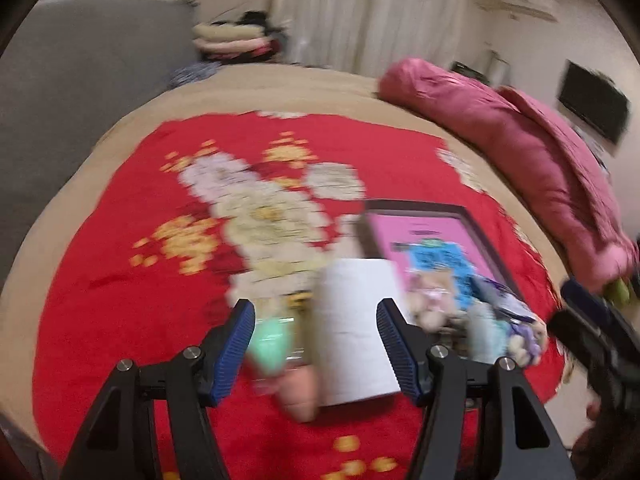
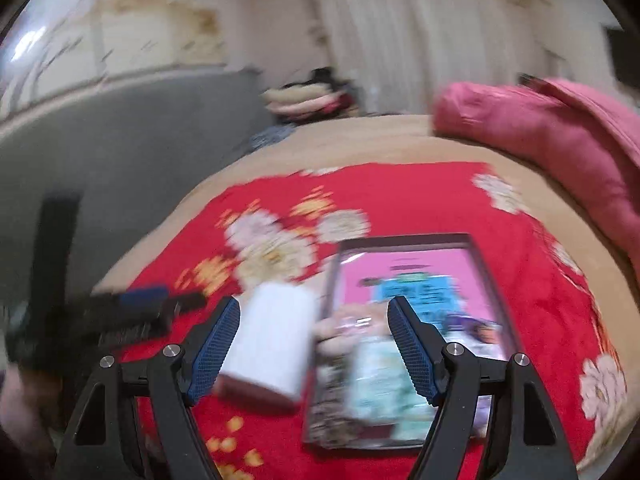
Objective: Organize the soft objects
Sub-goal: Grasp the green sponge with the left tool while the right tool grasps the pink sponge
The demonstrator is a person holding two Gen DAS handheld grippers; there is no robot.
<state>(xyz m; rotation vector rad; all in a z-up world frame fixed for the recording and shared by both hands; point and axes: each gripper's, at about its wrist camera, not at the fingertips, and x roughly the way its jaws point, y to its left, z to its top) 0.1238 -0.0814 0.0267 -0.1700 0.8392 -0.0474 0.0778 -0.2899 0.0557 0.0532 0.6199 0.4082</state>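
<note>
A white cylindrical roll [image 1: 356, 332], soft-sided and blurred, lies on the red floral blanket [image 1: 100, 280] just ahead of the left gripper [image 1: 316, 344], whose jaws stand spread and clasp nothing; a mint item [image 1: 272, 344] and a peach one [image 1: 300, 396] lie beside the roll. Ahead and to the right, the dark-rimmed tray [image 2: 486, 276] with a pink base holds small plush toys [image 1: 432, 304], evidently the collecting place. The right gripper [image 2: 314, 348] hangs over the tray's near end, likewise released and empty. A pink quilt [image 1: 520, 140] lies well beyond.
</note>
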